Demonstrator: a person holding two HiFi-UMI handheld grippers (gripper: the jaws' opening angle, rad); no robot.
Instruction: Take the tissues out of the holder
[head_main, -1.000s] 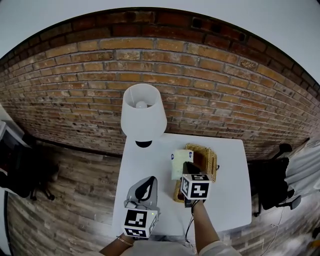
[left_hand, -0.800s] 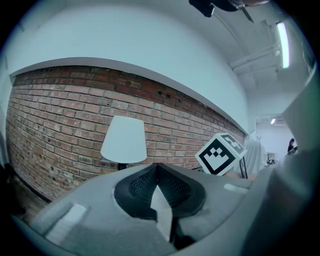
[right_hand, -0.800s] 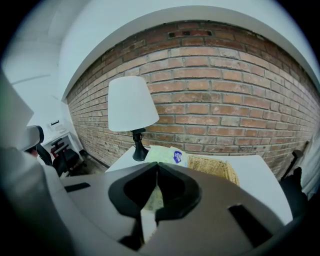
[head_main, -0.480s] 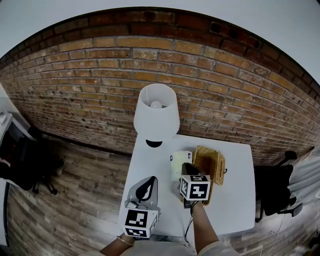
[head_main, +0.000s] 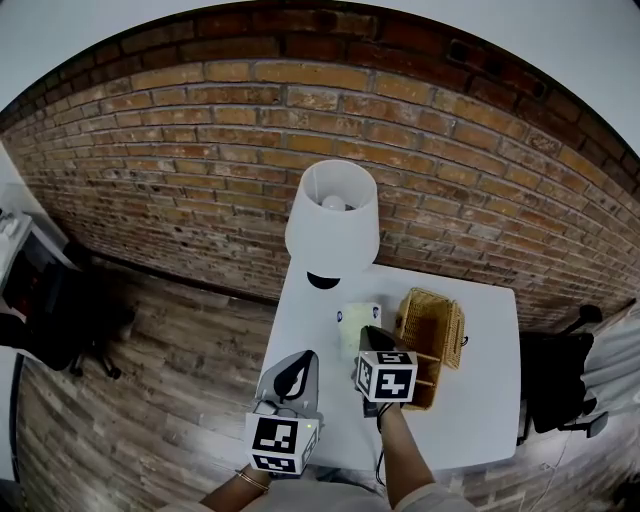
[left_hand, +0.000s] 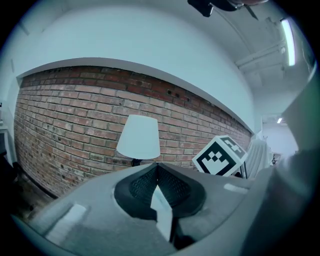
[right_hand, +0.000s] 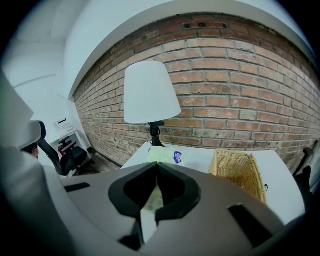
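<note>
A pale green tissue pack with a blue label hangs over the white table, just left of the wicker holder. My right gripper is shut on the pack's near edge. In the right gripper view the pack runs down into the closed jaws of the right gripper, and the holder stands to the right, its inside bare as far as I can see. My left gripper hovers over the table's left front part, shut with nothing in it. The left gripper shows closed tips.
A white-shaded lamp stands at the table's back left corner against the brick wall. A dark office chair sits right of the table. Wooden floor lies to the left. A thin cable hangs by the front edge.
The right gripper has carried the tissue pack left, from over the holder's left side to clear of it. The head view has shifted. The left gripper has kept its place.
</note>
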